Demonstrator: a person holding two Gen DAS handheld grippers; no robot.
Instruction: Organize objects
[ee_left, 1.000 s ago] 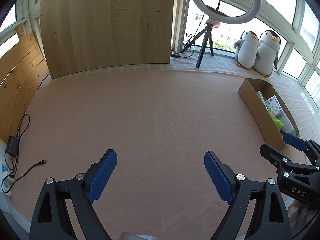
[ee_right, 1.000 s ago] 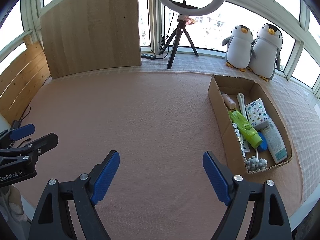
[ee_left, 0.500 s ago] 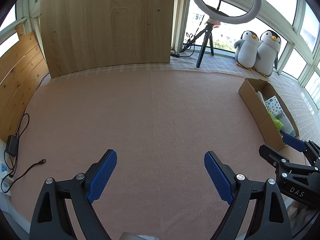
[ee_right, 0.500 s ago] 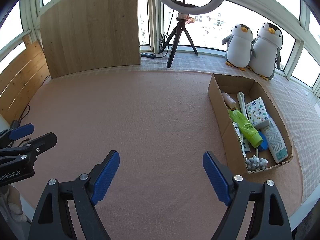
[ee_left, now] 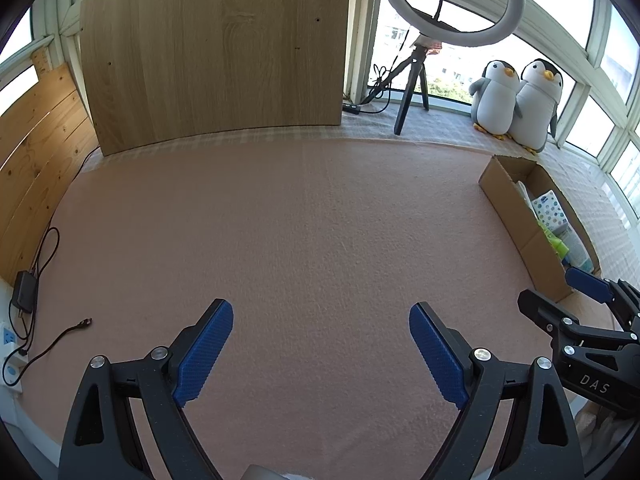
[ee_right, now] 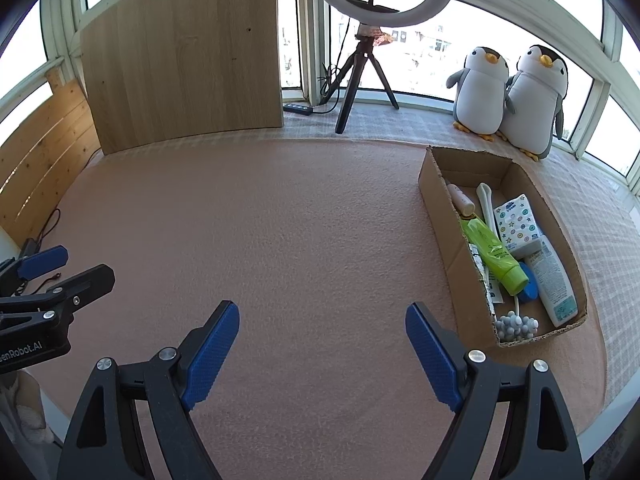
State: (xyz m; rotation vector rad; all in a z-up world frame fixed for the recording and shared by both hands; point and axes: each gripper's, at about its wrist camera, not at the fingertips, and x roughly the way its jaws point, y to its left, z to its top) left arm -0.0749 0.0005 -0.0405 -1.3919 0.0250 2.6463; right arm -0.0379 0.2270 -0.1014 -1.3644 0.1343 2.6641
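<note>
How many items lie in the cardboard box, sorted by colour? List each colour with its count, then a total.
Right wrist view, cardboard box:
Green: 1, tube
Blue: 1, round item
White or pale: 5, including tissue pack and bottle
Grey: 1, beaded piece
Total: 8

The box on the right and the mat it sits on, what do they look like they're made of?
The box looks like plain brown corrugated cardboard, matte: its torn front edge shows a rough, fluted rim and the walls are creased. The mat looks like a soft pink felt or short-pile fabric, with a fine nubbly texture and no shine; the exact fibre cannot be told.
</note>
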